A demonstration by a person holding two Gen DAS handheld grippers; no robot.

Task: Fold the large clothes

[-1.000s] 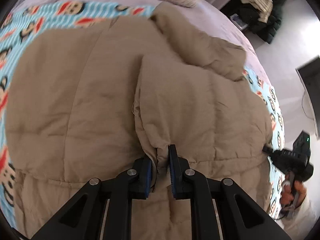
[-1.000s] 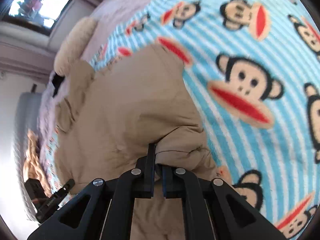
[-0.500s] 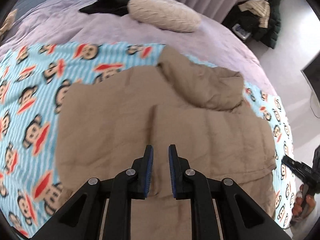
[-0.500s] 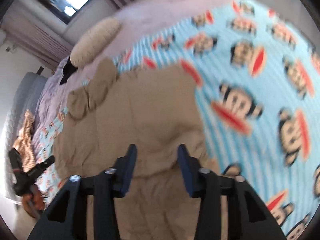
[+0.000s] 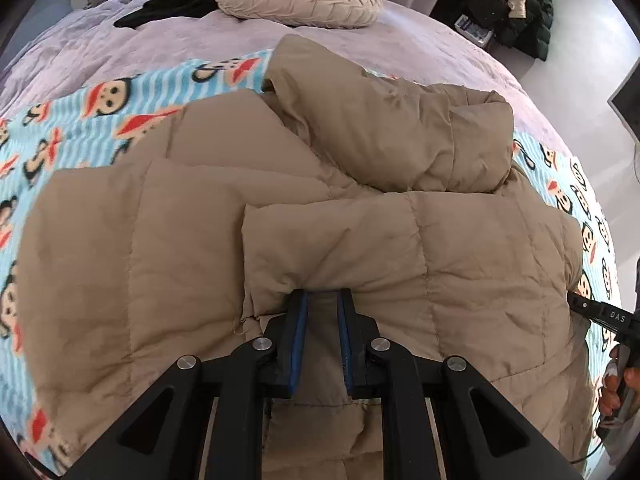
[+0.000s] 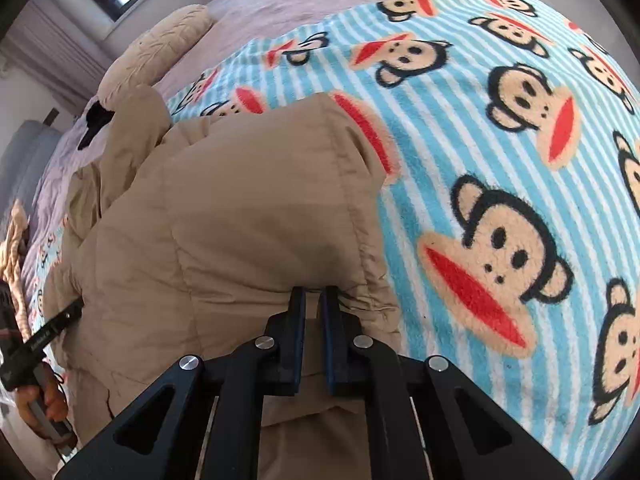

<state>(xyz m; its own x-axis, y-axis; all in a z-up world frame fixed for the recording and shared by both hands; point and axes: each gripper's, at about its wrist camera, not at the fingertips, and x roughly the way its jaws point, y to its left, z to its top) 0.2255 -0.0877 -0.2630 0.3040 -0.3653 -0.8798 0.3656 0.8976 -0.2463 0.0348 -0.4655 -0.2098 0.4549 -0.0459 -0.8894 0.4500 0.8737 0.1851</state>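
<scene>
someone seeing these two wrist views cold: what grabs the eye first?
The big tan puffer coat sprawled across the bed, filling the middle of both views. Under it, the loud blue-striped monkey blanket, dominating the right of the right wrist view. Then the left gripper and right gripper, low in each view, each nipping the coat's near fold.

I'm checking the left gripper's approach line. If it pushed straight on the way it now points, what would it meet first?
The tan padded coat itself: the left gripper already has its tips under the folded edge, with fabric between the fingers. Further on, probably more coat layers and the monkey-print blanket below, though depth is unclear.
</scene>
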